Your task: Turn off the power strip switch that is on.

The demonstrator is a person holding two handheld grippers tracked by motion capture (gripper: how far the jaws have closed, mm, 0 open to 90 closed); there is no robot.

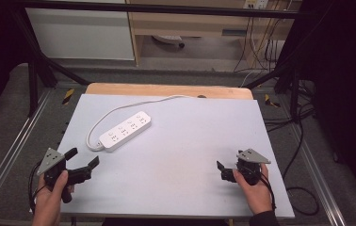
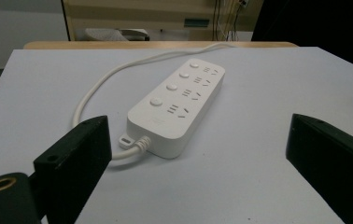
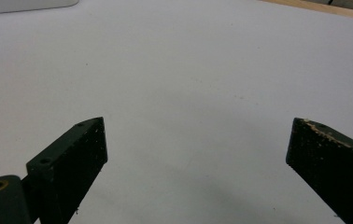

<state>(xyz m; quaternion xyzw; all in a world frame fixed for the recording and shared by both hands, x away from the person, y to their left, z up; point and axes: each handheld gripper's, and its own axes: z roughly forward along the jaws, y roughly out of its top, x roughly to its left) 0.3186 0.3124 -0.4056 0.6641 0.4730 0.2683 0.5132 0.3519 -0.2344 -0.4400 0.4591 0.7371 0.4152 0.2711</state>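
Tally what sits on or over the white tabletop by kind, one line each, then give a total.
White four-socket power strip with its white cable: 1
Black two-jaw grippers held by hand, left gripper and right gripper, both open with nothing between the jaws: 2
Total: 3

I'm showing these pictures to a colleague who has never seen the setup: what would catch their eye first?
Most likely the white power strip, lying at an angle on the left half of the pale table, its cord looping away toward the far edge. Next, the two black grippers near the front edge: the left gripper with its jaws wide apart and aimed at the strip, and the right gripper, also open, over bare tabletop.
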